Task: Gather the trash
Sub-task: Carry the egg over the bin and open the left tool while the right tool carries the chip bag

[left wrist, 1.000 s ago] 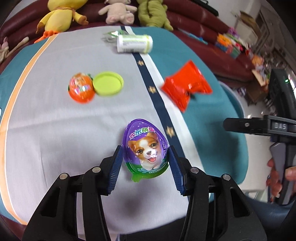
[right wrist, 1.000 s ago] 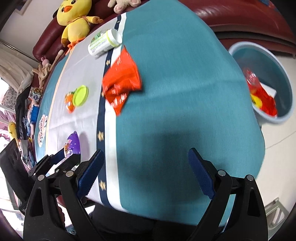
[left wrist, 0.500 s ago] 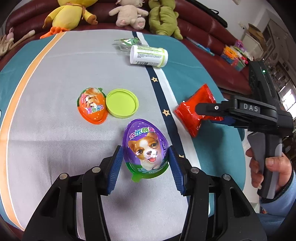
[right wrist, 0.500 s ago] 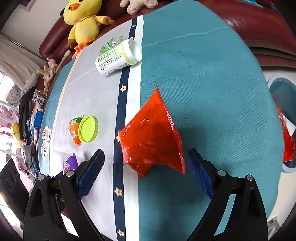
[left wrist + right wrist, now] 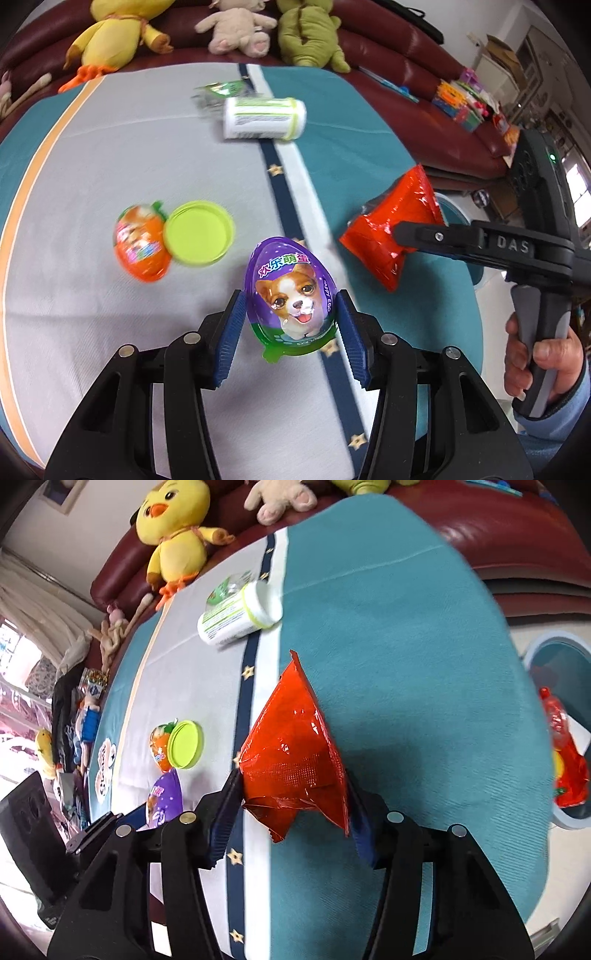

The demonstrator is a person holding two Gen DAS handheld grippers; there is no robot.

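teal cloth bare – free | white bottle blocks far stripe

This is a home living room. A dark red leather sofa runs behind the table, with soft toys sitting along it: a yellow duck, a beige plush animal and a green one. The table wears a teal and grey cloth with stars. Curtains hang at one side, and children's toys clutter the sofa's far end.
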